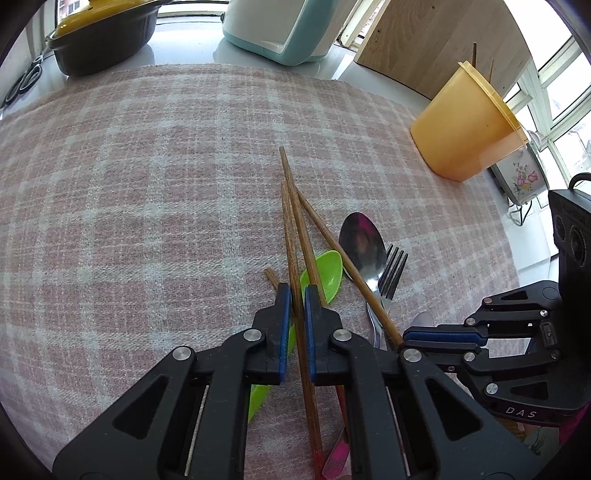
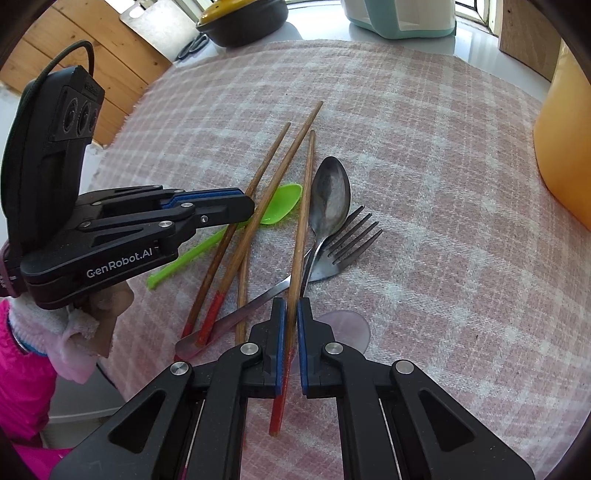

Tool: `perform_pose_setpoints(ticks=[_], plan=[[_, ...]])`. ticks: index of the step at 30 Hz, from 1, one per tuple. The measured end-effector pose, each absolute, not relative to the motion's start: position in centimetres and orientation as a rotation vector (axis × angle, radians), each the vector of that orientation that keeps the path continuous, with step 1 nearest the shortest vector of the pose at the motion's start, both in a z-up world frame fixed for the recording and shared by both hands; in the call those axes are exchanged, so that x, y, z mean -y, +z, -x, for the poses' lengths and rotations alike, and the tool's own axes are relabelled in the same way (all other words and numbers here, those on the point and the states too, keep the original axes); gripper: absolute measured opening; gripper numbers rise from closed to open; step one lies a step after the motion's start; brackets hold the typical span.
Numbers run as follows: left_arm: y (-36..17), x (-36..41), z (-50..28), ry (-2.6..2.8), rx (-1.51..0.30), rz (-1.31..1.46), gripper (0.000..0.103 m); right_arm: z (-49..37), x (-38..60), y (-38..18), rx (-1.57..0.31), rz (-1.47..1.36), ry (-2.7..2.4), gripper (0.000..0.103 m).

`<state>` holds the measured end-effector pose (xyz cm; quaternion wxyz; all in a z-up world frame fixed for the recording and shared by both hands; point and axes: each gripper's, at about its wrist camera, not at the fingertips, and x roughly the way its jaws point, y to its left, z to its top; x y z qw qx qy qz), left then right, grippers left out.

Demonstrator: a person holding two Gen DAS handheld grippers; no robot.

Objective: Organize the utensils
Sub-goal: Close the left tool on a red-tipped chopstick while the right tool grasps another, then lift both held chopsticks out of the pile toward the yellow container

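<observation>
On the pink checked cloth (image 1: 147, 184) lies a heap of utensils. My left gripper (image 1: 297, 291) is shut on two wooden chopsticks (image 1: 291, 221) that run forward between its blue pads; it appears from the side (image 2: 249, 203) in the right wrist view. My right gripper (image 2: 291, 304) is shut on a single red-tipped chopstick (image 2: 304, 203), seen from the left wrist too (image 1: 404, 341). Under the chopsticks lie a green plastic spoon (image 2: 280, 206), a metal spoon (image 2: 330, 192), a metal fork (image 2: 347, 243), a pink spoon (image 2: 343, 325) and one more chopstick (image 2: 242, 295).
An orange cup (image 1: 465, 125) with two sticks in it stands at the cloth's far right. Behind the cloth are a black pot with a yellow lid (image 1: 103, 37), a teal and white appliance (image 1: 280, 29), scissors (image 1: 26, 81) and a wooden board (image 1: 436, 40).
</observation>
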<state>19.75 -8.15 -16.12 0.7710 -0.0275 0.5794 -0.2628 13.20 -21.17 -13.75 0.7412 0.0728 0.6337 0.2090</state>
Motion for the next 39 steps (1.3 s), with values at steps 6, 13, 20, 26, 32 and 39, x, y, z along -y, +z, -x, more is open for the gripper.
perform_pose_setpoints(ticks=[6, 13, 20, 26, 32, 39], plan=[[-16.4, 7.8, -20.4, -0.576, -1.259, 0.095, 0.005, -13.4, 20.2, -14.2, -1.398, -0.134, 0.463, 0.005], [-16.5, 7.2, -20.5, -0.573, -1.261, 0.125, 0.005, -14.0, 19.3, -14.5, -1.403, -0.108, 0.457, 0.005], [-16.3, 7.0, -20.3, -0.577, -1.252, 0.139, 0.005, -15.0, 18.5, -14.4, -1.419, -0.076, 0.471, 0.005], [-15.5, 6.5, -19.9, -0.579, -1.229, 0.16, 0.004, -14.2, 19.2, -13.7, -1.393, -0.11, 0.479, 0.005], [-14.4, 5.5, -19.5, -0.573, -1.2, 0.184, 0.004, -13.0, 20.8, -12.2, -1.348, -0.163, 0.471, 0.004], [-13.8, 4.7, -19.2, -0.559, -1.183, 0.189, 0.004, -11.3, 22.3, -11.6, -1.327, -0.187, 0.47, 0.004]])
